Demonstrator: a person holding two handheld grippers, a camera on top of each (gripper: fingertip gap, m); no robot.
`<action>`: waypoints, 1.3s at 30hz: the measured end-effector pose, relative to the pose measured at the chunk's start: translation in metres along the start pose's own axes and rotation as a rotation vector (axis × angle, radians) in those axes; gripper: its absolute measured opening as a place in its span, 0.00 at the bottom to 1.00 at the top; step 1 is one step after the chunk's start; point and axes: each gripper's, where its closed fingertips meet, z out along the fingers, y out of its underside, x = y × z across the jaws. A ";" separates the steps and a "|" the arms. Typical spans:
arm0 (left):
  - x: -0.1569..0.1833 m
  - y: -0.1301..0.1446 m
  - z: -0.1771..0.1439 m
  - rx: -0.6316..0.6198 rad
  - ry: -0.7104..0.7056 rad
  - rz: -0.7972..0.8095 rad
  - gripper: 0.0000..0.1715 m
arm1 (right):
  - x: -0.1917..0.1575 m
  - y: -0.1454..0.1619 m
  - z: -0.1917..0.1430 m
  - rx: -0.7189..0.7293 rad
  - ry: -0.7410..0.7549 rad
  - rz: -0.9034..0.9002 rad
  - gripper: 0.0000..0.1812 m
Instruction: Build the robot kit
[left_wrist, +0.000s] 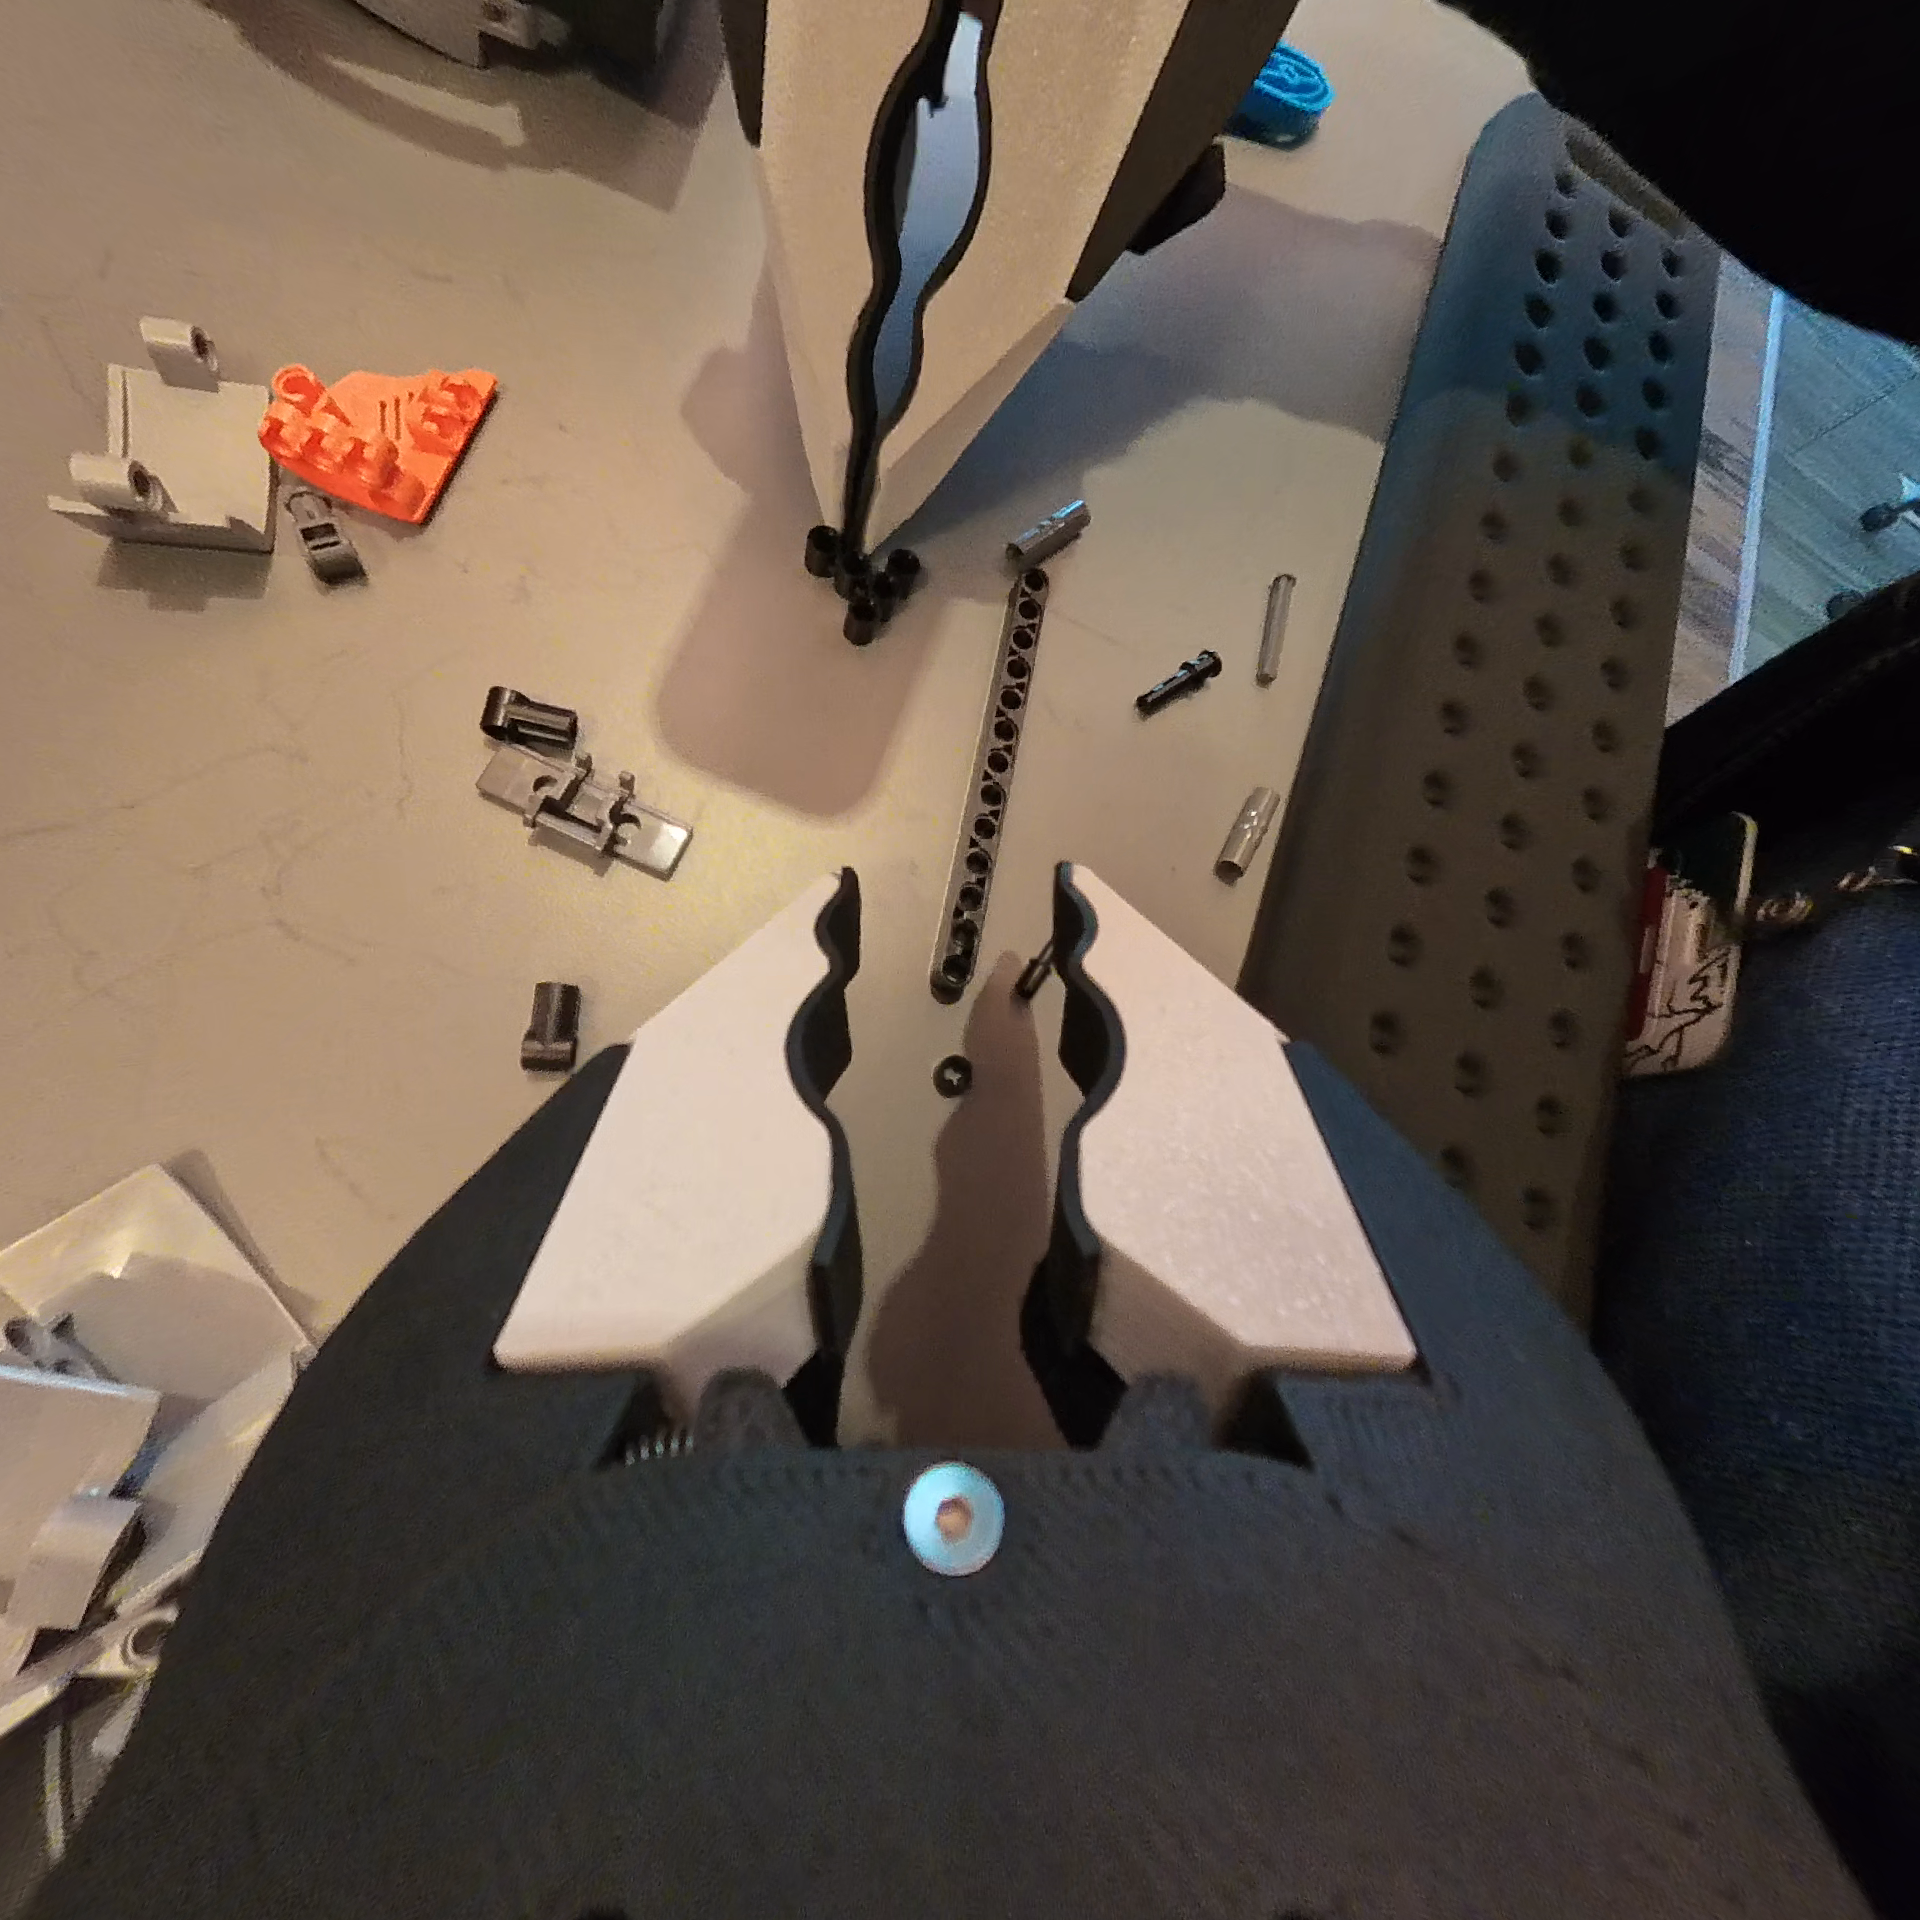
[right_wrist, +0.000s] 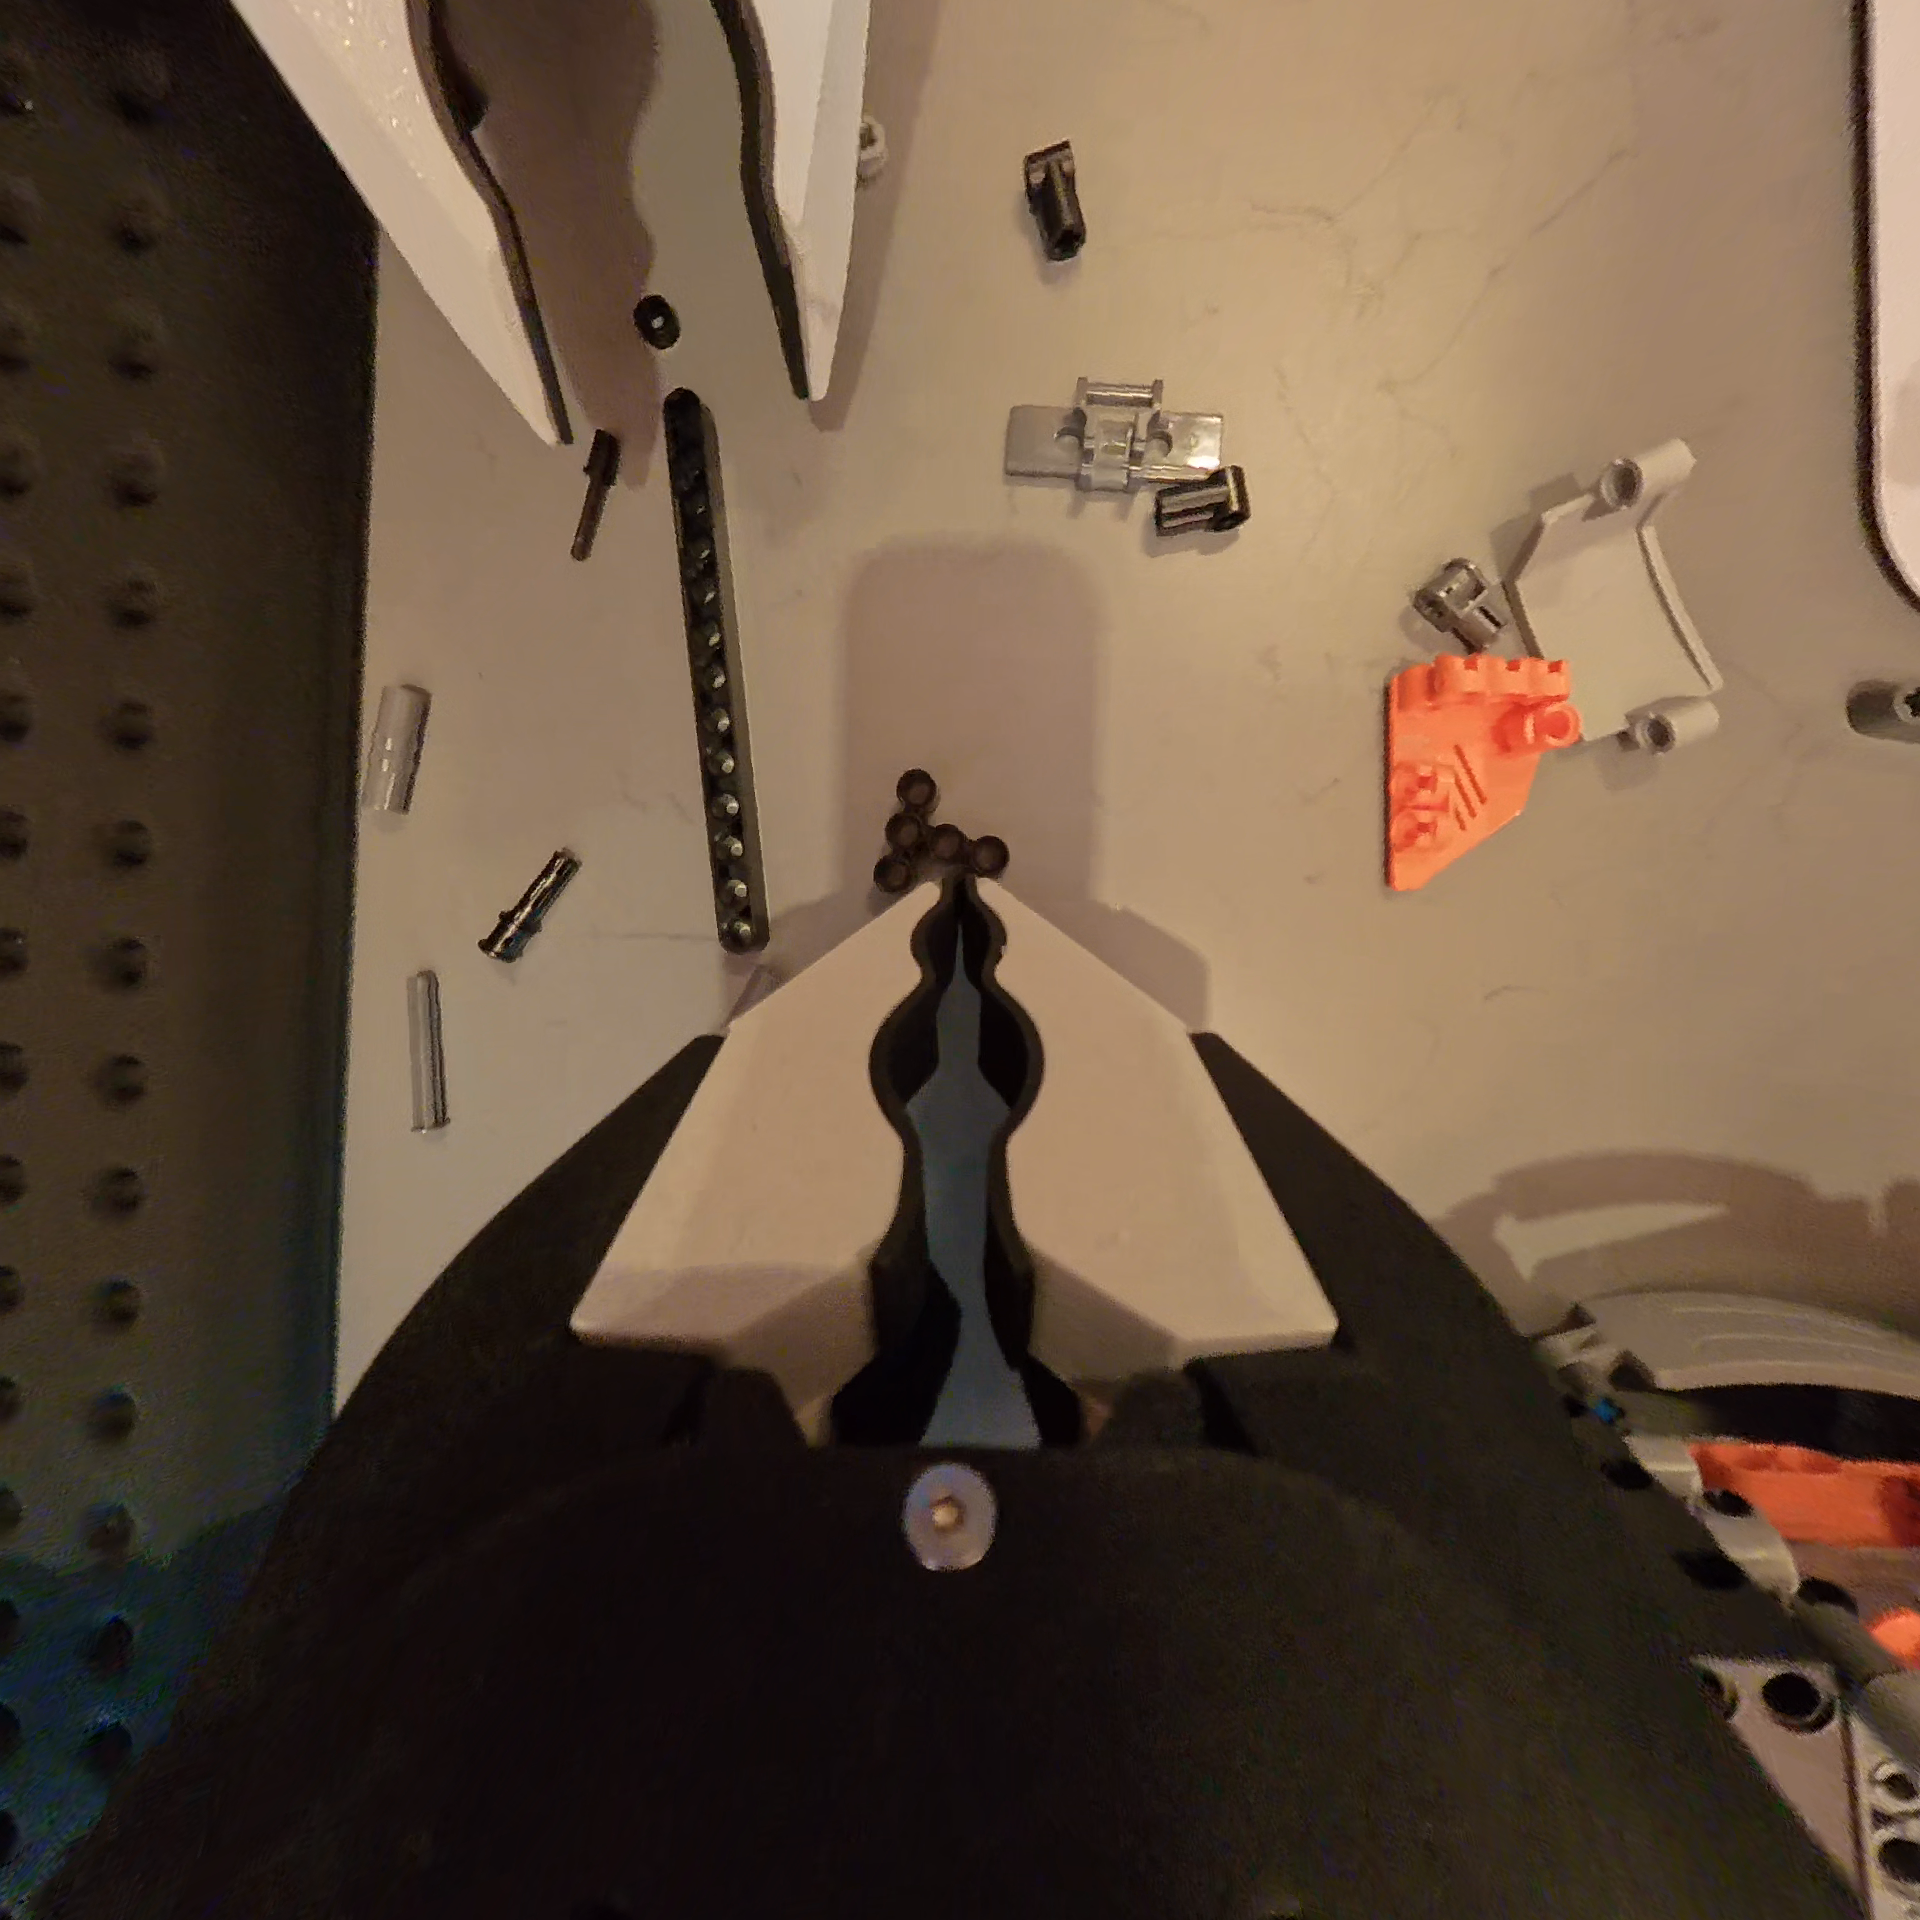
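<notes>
Two claws over scattered building-toy parts on a beige counter (right_wrist: 1351, 260).
The right claw (right_wrist: 958, 883) is pinched narrow on a black multi-hole connector (right_wrist: 930, 836); the left claw (left_wrist: 956, 914) gapes wide over one long dark beam (left_wrist: 992, 774). One orange wedge plate (left_wrist: 379, 442) lies far left, and two black pins (left_wrist: 1177, 681) near a studded black mat (left_wrist: 1507, 665).
</notes>
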 end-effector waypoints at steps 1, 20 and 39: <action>0.000 0.000 -0.001 0.001 0.000 0.000 0.20 | -0.001 0.000 0.000 -0.005 -0.013 -0.014 0.00; -0.014 0.040 -0.070 -0.035 -0.141 -0.088 0.19 | -0.014 -0.018 -0.021 0.123 0.042 0.120 0.08; -0.029 0.103 -0.084 -0.238 -0.290 -0.053 0.10 | -0.019 -0.011 0.006 0.072 0.079 0.172 0.05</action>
